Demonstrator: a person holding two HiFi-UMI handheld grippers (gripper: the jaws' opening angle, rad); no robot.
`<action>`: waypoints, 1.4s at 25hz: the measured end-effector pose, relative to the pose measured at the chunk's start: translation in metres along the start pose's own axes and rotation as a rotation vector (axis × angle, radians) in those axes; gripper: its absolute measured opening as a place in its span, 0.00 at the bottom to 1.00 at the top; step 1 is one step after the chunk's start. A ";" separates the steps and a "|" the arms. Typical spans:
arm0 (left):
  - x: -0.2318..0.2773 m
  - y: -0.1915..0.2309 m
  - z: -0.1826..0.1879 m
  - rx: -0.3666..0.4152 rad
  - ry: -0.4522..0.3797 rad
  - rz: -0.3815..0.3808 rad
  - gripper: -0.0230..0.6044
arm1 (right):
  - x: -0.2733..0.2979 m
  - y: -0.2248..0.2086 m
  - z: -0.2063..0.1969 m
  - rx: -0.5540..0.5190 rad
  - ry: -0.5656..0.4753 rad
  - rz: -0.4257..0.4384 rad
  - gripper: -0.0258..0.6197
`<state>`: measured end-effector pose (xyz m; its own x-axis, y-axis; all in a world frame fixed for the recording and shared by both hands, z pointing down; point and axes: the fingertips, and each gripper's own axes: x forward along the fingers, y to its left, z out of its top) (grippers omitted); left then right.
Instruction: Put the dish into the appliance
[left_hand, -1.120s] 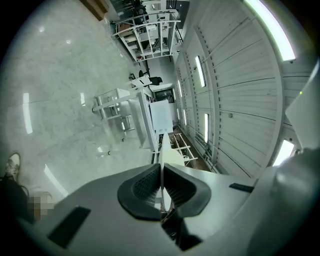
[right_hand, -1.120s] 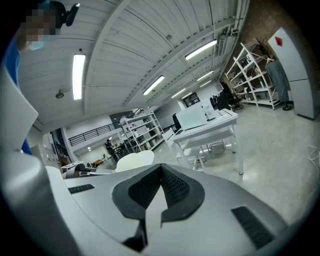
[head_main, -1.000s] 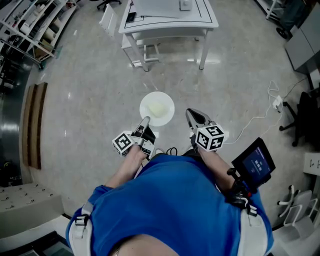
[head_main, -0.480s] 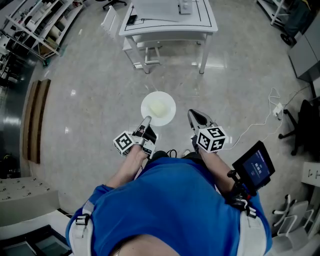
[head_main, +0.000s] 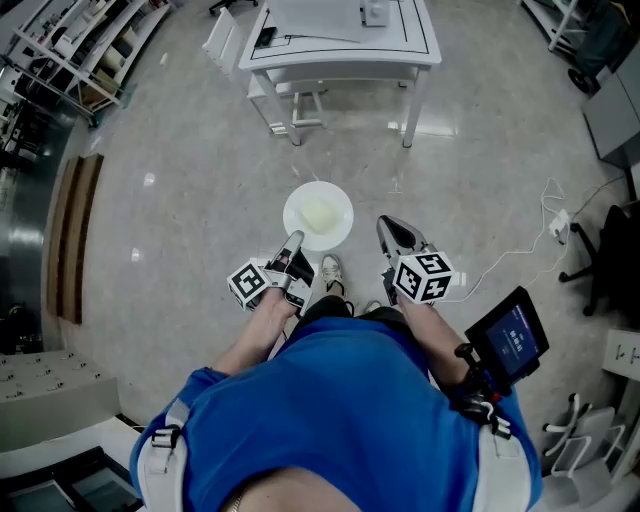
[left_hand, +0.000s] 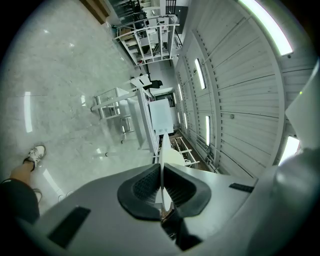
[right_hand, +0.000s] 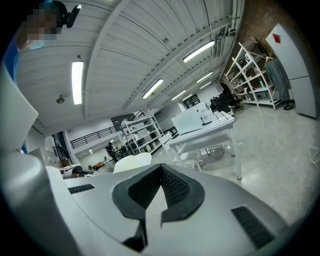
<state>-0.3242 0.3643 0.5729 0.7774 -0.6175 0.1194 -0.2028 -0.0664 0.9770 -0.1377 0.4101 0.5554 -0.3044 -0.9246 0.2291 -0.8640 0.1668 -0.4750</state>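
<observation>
— What's there, by count?

— One dish, round and white. Two hand-held grippers. One white bench, one shelving rack at the upper left, one small screen at the person's right hip, and one shoe.

— And who has the dish?

— The left hand-held gripper is clamped on its near rim, holding it out level above the floor, in front of the person. From that gripper's own view the plate runs edge-on between the two pads. The right hand-held gripper is clenched on nothing, just beside the dish and not touching it.

— The room?

— A pale, glossy floor with light glare on it, and a thin cable trailing across it on the right. The bench stands well beyond the dish. The right gripper view shows more shelving and long ceiling lights.

— Anything different from a second ago?

— The shoe was not showing then; now it sits between the two grippers. The dish is held the same way.
</observation>
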 end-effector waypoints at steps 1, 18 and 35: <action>0.006 0.002 0.007 -0.005 0.005 -0.001 0.06 | 0.009 -0.002 0.001 0.001 0.002 -0.006 0.04; 0.097 0.017 0.143 -0.057 0.054 -0.022 0.06 | 0.153 -0.010 0.052 -0.030 0.019 -0.076 0.04; 0.155 0.018 0.215 -0.073 0.094 -0.055 0.06 | 0.220 -0.033 0.087 -0.031 0.006 -0.175 0.04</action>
<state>-0.3351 0.0991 0.5714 0.8394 -0.5379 0.0778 -0.1170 -0.0390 0.9924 -0.1412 0.1713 0.5482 -0.1508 -0.9384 0.3111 -0.9157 0.0141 -0.4015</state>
